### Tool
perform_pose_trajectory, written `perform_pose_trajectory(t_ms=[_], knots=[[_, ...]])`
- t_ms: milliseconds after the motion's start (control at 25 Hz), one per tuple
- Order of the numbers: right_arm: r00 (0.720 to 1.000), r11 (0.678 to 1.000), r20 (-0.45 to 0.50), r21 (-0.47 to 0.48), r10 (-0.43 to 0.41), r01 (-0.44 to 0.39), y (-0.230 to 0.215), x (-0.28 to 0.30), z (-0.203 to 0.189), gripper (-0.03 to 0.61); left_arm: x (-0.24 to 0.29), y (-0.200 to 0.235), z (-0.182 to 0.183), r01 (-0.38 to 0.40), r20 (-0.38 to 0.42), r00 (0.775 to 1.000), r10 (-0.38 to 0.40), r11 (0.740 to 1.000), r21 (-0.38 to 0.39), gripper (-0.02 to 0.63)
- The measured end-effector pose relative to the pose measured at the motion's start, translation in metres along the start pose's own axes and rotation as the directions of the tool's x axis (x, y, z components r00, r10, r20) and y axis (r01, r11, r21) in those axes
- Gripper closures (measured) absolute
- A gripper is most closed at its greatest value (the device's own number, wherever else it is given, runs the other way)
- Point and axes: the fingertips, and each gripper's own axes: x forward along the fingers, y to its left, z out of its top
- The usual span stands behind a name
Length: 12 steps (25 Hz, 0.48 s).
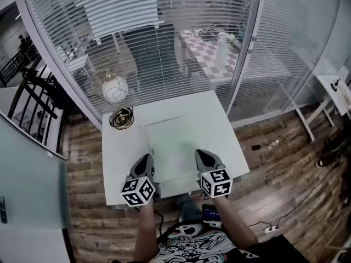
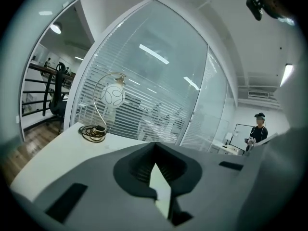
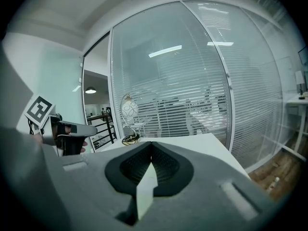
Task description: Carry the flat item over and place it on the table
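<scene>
The flat panel (image 1: 173, 147), pale and nearly the colour of the white surface (image 1: 225, 125) beneath it, hangs level over the near half of that surface. Its long sides run from 6 toward 12 o'clock in the head view. I cannot tell whether its far edge touches the surface.

The left gripper (image 1: 147, 166) grips the panel's 9 o'clock edge and the right gripper (image 1: 204, 160) its 3 o'clock edge, both toward the near end. In the left gripper view the ribbed fingers (image 2: 137, 170) are pressed together on the thin edge of the panel (image 2: 162, 194), which shows as a pale sliver between them. The right gripper view shows the same: fingers (image 3: 127, 170) clamped on the panel's edge (image 3: 144, 191).

Both grippers point toward 12 o'clock and tilt slightly down, side by side, with the marker cubes nearest the person. The bare left forearm (image 1: 145, 229) and right forearm (image 1: 233, 223) reach in from 6 o'clock. In the right gripper view, the left gripper shows at 9 o'clock.

At 11 o'clock from the panel, near the surface's far left corner, stands a globe lamp (image 1: 115, 88) on a curved wire arm, with its cord coiled at the base (image 1: 122, 118). Behind the surface rises a glass wall with blinds (image 1: 164, 43), and wooden floor (image 1: 274, 169) lies around it. In the left gripper view, a person (image 2: 260, 131) stands far off at 3 o'clock.
</scene>
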Motion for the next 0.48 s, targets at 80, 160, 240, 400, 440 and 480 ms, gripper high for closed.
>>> perform_pose_trajectory(t_ms=[80, 160, 240, 400, 440, 480], knots=[[1.000, 1.000, -0.008, -0.005, -0.001, 0.001, -0.001, -0.001, -0.001, 0.572, 0.000, -0.002, 0.000, -0.013, 0.000, 1.000, 0.013, 0.999, 0.040, 0.606], [1.000, 1.000, -0.017, -0.012, -0.009, 0.008, -0.004, -0.001, -0.001, 0.572, 0.002, -0.006, -0.002, -0.014, -0.011, 1.000, 0.015, 0.998, 0.066, 0.606], [1.000, 1.000, -0.020, -0.015, -0.013, 0.013, -0.005, 0.000, -0.001, 0.572, 0.004, -0.008, -0.004, 0.004, -0.014, 1.000, -0.003, 0.999, 0.046, 0.606], [1.000, 1.000, -0.026, -0.006, -0.016, 0.016, -0.006, 0.003, -0.002, 0.572, 0.002, 0.000, 0.000, 0.015, 0.017, 1.000, -0.014, 0.999, -0.038, 0.606], [0.999, 1.000, -0.028, -0.002, -0.020, 0.019, -0.007, 0.004, -0.003, 0.572, 0.001, 0.002, 0.002, 0.015, 0.029, 1.000, -0.013, 0.998, -0.059, 0.606], [0.999, 1.000, -0.030, 0.001, -0.022, 0.022, -0.008, 0.006, -0.003, 0.572, 0.002, 0.004, 0.002, 0.014, 0.034, 0.999, -0.012, 0.997, -0.073, 0.606]])
